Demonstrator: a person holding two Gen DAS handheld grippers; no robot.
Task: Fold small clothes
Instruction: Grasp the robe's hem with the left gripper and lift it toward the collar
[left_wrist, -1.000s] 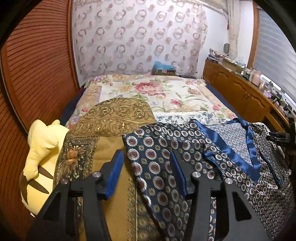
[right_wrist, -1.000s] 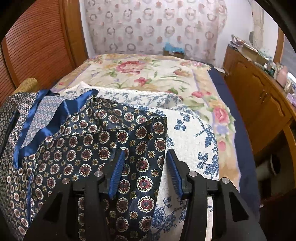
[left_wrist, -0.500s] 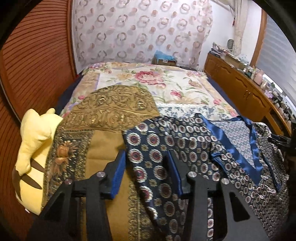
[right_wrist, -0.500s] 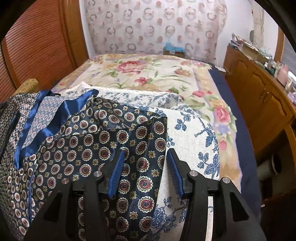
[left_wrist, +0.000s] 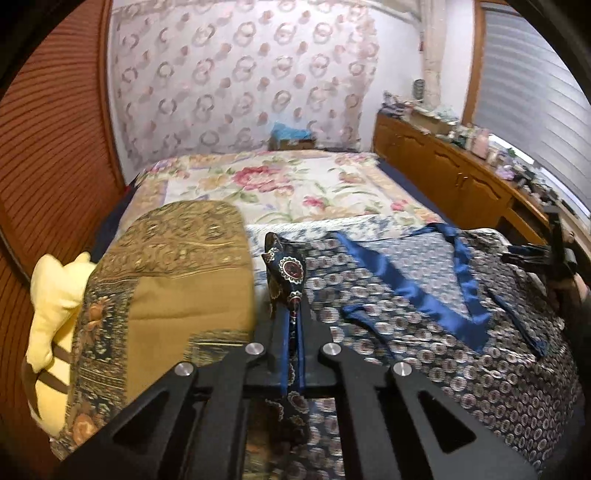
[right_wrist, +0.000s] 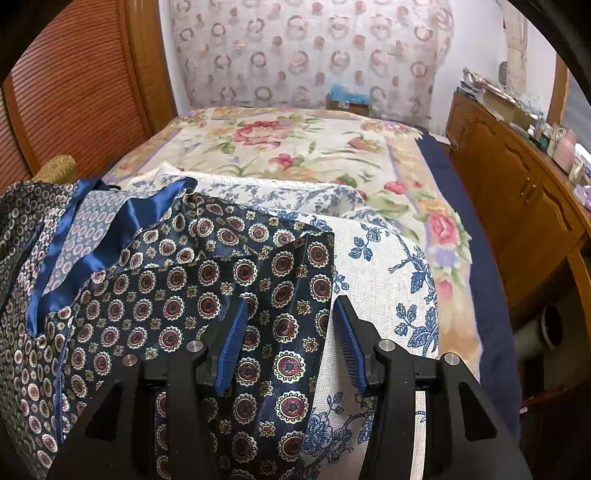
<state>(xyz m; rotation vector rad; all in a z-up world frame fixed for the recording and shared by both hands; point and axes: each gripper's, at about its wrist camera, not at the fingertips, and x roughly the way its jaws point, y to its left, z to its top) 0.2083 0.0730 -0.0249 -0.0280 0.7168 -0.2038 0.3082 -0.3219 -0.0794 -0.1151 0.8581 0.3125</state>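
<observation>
A navy robe-like garment (left_wrist: 424, 332) with medallion print and blue satin trim (left_wrist: 406, 284) lies spread over the near end of the bed. My left gripper (left_wrist: 291, 314) is closing tight on a pinched-up fold (left_wrist: 286, 266) of its left sleeve edge, which stands up above the fingertips. In the right wrist view the same garment (right_wrist: 166, 295) covers the left half. My right gripper (right_wrist: 291, 306) stands open, its blue pads on either side of the right sleeve's edge without pressing it. The right gripper's black body (left_wrist: 554, 254) shows at the far right of the left wrist view.
A gold brocade cushion (left_wrist: 177, 280) and a yellow plush toy (left_wrist: 51, 302) lie left of the garment. A blue-and-white floral pillow (right_wrist: 388, 280) sits under its right side. Beyond is the floral bedspread (right_wrist: 314, 147). A cluttered wooden cabinet (right_wrist: 517, 192) runs along the right.
My left gripper went from open astride the sleeve to shut on it, bunching the cloth upward, and shifted slightly. The right gripper stayed still and open.
</observation>
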